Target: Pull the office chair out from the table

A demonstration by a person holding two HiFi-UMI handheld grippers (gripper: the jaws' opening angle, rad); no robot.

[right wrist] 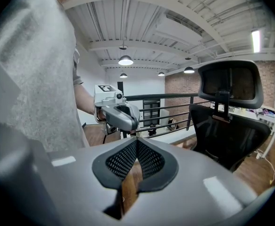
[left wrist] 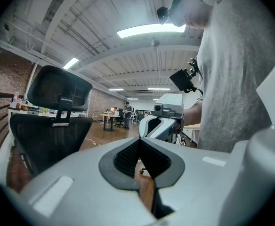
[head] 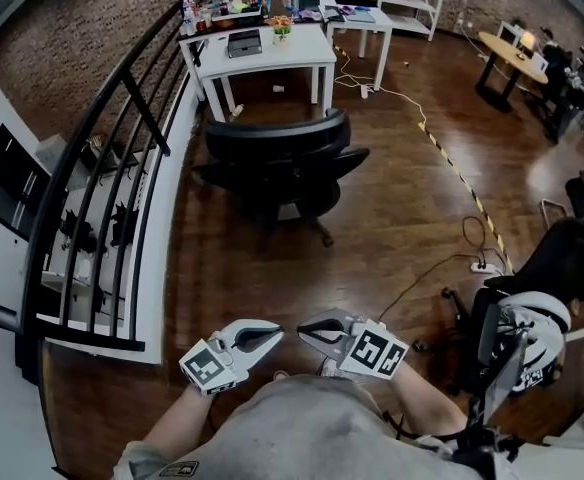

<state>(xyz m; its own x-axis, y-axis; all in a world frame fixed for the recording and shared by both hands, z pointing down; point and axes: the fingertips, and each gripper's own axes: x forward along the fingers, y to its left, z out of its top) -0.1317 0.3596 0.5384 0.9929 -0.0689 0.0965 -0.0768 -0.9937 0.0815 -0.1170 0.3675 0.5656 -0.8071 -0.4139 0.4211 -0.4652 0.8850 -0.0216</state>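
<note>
Black office chair | base mostly hidden under seat | apart from table

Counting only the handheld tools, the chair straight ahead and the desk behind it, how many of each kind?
Grey two-jaw grippers: 2, left gripper and right gripper
Black mesh office chair: 1
White rectangular table: 1
Total: 4

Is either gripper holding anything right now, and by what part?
Nothing is held. The left gripper and the right gripper are both shut and empty, pointing at each other; the office chair stands ahead, untouched.
</note>
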